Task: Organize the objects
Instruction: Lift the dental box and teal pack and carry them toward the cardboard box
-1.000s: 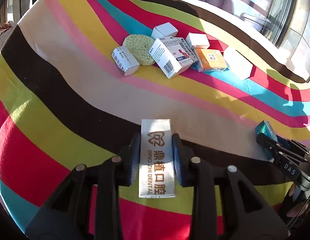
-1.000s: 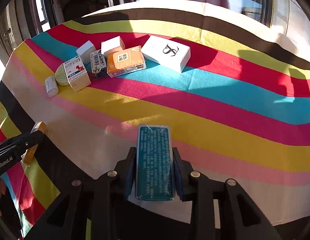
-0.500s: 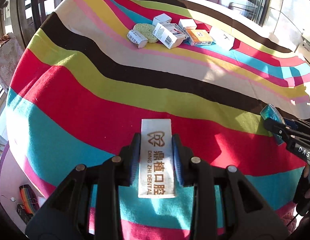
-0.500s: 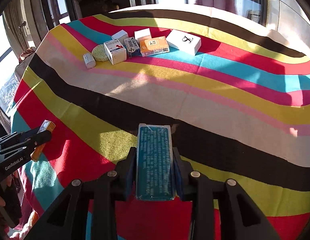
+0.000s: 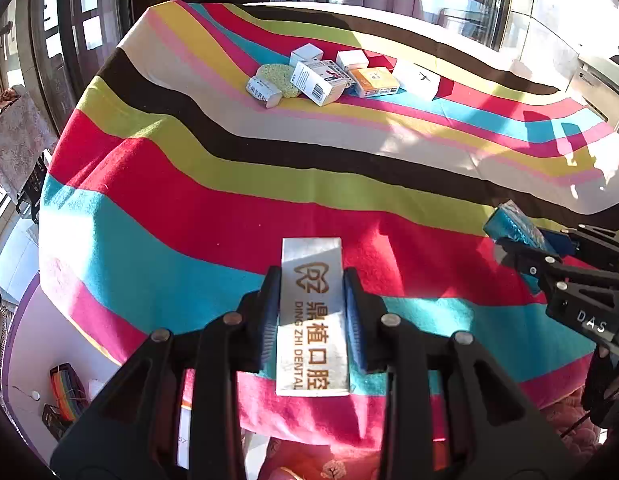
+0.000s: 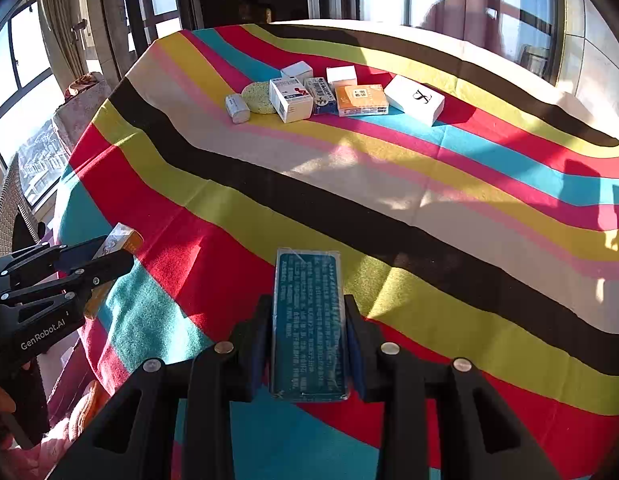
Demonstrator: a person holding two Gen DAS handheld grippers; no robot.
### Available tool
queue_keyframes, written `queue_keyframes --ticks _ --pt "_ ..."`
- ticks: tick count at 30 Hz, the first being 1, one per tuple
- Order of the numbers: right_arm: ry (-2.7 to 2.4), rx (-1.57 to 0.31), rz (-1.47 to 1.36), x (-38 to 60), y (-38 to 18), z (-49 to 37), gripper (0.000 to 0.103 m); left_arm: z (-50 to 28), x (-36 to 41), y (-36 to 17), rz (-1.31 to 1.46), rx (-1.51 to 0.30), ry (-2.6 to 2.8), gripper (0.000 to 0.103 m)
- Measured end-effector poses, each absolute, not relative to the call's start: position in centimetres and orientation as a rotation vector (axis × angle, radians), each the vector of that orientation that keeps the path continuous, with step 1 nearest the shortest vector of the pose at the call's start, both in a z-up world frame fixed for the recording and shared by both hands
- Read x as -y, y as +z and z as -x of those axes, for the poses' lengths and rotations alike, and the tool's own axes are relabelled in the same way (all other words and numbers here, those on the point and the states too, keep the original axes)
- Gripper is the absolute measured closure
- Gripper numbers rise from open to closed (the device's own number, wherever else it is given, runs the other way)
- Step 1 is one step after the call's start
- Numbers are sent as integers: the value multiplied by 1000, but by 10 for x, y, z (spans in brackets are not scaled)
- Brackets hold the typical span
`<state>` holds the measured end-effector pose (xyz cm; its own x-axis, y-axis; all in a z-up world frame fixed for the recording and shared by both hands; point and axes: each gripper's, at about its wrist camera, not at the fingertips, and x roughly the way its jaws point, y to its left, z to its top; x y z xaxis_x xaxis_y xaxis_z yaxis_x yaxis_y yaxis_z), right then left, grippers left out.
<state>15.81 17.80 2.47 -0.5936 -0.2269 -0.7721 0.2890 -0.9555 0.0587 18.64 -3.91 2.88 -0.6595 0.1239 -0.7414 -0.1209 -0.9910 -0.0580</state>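
My left gripper (image 5: pixel 311 320) is shut on a white dental box (image 5: pixel 311 280) with orange lettering, held over the near edge of the striped tablecloth (image 5: pixel 229 216). My right gripper (image 6: pixel 307 336) is shut on a flat teal box (image 6: pixel 307 300) printed with small text. Each gripper shows in the other's view: the right gripper (image 5: pixel 509 236) with its teal box at the right edge, the left gripper (image 6: pixel 105 252) with its white box at the left edge. A row of small boxes (image 6: pixel 290 100) and a round green sponge (image 6: pixel 259 97) lies far across the table.
In that row are a white and orange box (image 6: pixel 361 99), a large white box (image 6: pixel 414 99) with a black mark and a small white carton (image 6: pixel 237 108). The cloth hangs over the table's near left edge. Windows and dark frames stand behind. Floor clutter (image 5: pixel 65 392) lies lower left.
Both grippers have pulled back toward the near edge of the table with their boxes still held. The row of boxes now looks much farther and smaller.
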Motion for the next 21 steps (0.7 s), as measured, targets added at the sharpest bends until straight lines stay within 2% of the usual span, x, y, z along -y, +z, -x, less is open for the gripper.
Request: queue_keyframes --ticks 7,21 --pt "-2508 -124 -1202 -154 36 -174 69 -194 48 42 1192 -13 2792 68" --pt "-2297 -344 -1099 -70 40 -207 69 -220 115 48 1189 102 2923 68"
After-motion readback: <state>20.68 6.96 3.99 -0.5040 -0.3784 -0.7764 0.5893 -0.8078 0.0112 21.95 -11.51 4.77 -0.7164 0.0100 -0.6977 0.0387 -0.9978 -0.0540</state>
